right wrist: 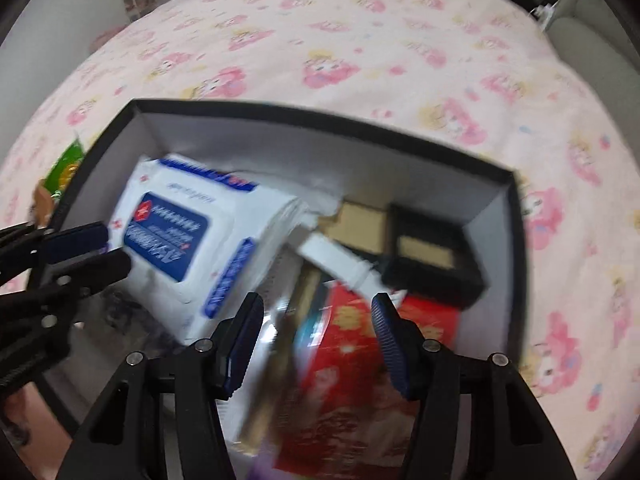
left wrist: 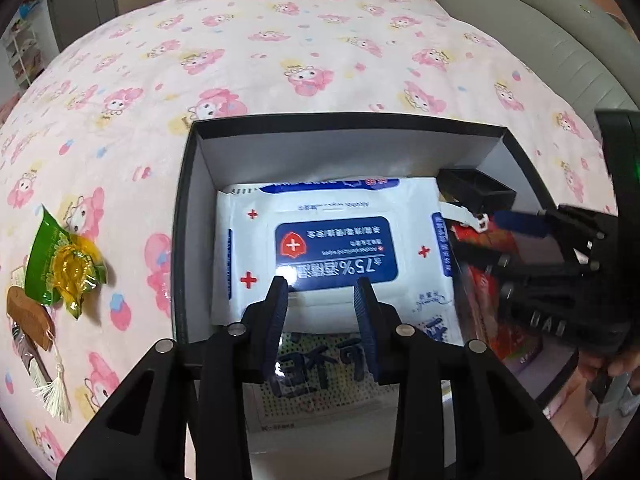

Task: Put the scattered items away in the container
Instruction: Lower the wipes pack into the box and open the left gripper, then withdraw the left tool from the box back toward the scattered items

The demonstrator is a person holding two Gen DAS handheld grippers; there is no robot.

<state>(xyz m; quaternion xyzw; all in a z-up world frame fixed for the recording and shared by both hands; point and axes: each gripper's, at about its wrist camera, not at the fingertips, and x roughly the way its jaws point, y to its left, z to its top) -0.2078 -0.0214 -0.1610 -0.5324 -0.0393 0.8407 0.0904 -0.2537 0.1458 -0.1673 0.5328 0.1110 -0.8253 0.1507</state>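
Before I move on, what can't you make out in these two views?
- Right wrist view: motion blur smears the red packet and the small black box in the box.
- Left wrist view: the right gripper hides the box's right side.
- Left wrist view: the left gripper covers the wipes pack near edge.

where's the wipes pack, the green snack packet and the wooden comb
wipes pack (left wrist: 336, 248): left wrist view, on its blue label.
green snack packet (left wrist: 48, 256): left wrist view, on the green wrapper.
wooden comb (left wrist: 30, 316): left wrist view, on its brown body.
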